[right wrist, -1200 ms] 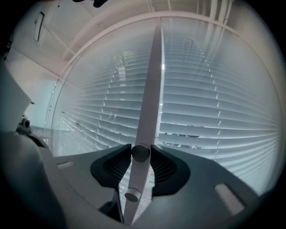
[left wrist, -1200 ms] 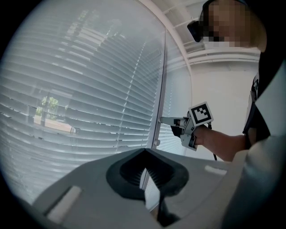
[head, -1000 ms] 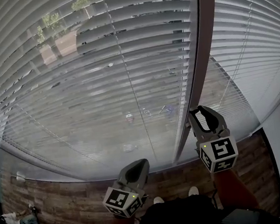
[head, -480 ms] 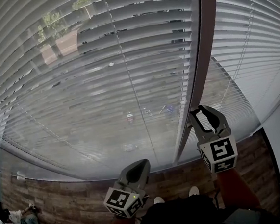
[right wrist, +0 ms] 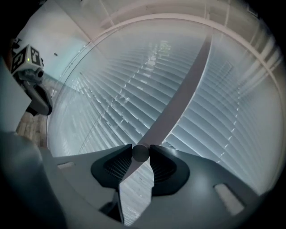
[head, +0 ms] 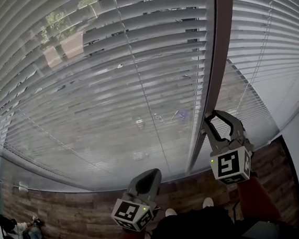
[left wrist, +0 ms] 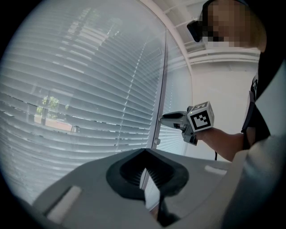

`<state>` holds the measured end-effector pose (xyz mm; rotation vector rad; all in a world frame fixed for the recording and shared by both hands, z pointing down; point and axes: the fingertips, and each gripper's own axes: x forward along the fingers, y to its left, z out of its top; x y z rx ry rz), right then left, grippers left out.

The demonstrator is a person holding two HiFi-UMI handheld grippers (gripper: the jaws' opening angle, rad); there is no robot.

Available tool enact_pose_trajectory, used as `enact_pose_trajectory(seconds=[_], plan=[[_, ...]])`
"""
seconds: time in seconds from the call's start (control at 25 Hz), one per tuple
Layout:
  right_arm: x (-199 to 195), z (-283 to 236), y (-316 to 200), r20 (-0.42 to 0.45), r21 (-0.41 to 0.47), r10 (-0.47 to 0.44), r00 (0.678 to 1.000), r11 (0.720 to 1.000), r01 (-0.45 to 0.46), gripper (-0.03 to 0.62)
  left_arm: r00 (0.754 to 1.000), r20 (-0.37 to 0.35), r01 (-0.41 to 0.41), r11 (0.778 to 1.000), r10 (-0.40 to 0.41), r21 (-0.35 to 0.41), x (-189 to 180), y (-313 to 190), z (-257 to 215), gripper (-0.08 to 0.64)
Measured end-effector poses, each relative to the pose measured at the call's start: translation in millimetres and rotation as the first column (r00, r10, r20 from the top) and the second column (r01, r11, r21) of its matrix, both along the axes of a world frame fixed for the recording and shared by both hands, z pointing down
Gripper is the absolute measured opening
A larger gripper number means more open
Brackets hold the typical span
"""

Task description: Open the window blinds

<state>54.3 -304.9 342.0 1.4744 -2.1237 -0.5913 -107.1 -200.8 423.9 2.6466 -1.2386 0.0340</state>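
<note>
Right gripper at five o'clock, jaws clamped on the tilt wand; window post just behind. Left gripper at six, closed, empty.

- Blinds: pale grey horizontal slats.
- Window post: brownish grey.
- Wand: grey.
- Floor: brown wood planks.
- Left gripper, right gripper: grey, with black-lined fingers; cubes white with black square markers.
</note>
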Motion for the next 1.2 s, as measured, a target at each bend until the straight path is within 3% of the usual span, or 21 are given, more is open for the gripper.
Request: enact_pose_trajectory(seconds=[0.4, 0.52, 0.64, 0.8, 1.0, 1.2], plan=[[-1.3, 4.9, -0.8, -0.22, 0.068, 0.034, 0.975, 0.998, -0.02, 0.15, 1.0, -0.001, 0.0, 1.0, 0.0, -0.001, 1.0, -2.0, 1.6, 0.002], [-1.7, 5.5, -1.2, -0.23, 0.072, 0.037, 0.972, 0.997, -0.021, 0.152, 1.0, -0.002, 0.0, 1.0, 0.0, -0.003, 0.8, -2.5, 2.1, 0.002], [-2.2, 2.5, 0.0, -0.136, 0.058, 0.022, 0.99, 0.998, -0.015, 0.156, 1.0, 0.0, 0.001, 1.0, -0.001, -0.006, 1.3, -2.9, 0.9, 0.0], [-5.0, -7.2, 5.9, 0.082, 0.049, -0.018, 0.996, 0.999, 0.014, 0.182, 1.0, -0.003, -0.001, 1.0, 0.001, -0.006, 1.0, -2.2, 3.2, 0.001], [3.1, -10.4, 8.7, 0.361, -0.011, -0.038, 0.932, 0.999, 0.045, 0.181, 1.0, -0.001, -0.003, 1.0, 0.003, -0.011, -0.2, 0.7, 3.1, 0.002], [7.9, -6.8, 3.6, 0.521, -0.078, -0.022, 0.853, 0.994, 0.073, 0.181, 1.0, 0.003, -0.004, 1.0, 0.004, -0.018, 2.7, 0.5, 4.0, 0.002]])
